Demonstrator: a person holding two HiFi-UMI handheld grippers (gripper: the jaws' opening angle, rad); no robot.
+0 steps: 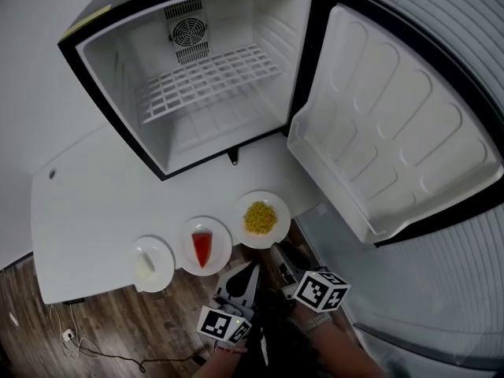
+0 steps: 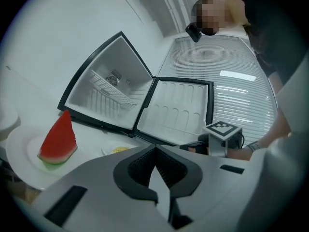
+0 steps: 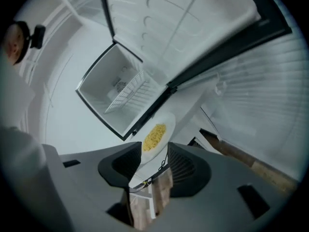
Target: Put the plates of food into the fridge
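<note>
— Anything in the open white fridge (image 1: 236, 22)?
— No. Right claw (image 3: 153, 151) gapes, empty, facing the white plate of yellow corn (image 1: 261, 218) on the white desk (image 1: 94, 203); left claw (image 2: 155, 152) shut, empty. Next, I'd say: grip its rim.

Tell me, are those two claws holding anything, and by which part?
Nothing is held. The right gripper has its jaws apart, with the yellow-food plate showing between them, unpinched. The left gripper has its jaws together on nothing.

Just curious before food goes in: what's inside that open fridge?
The fridge holds only a wire shelf and a fan grille on its back wall. The shelf partly covers the floor beneath.
</note>
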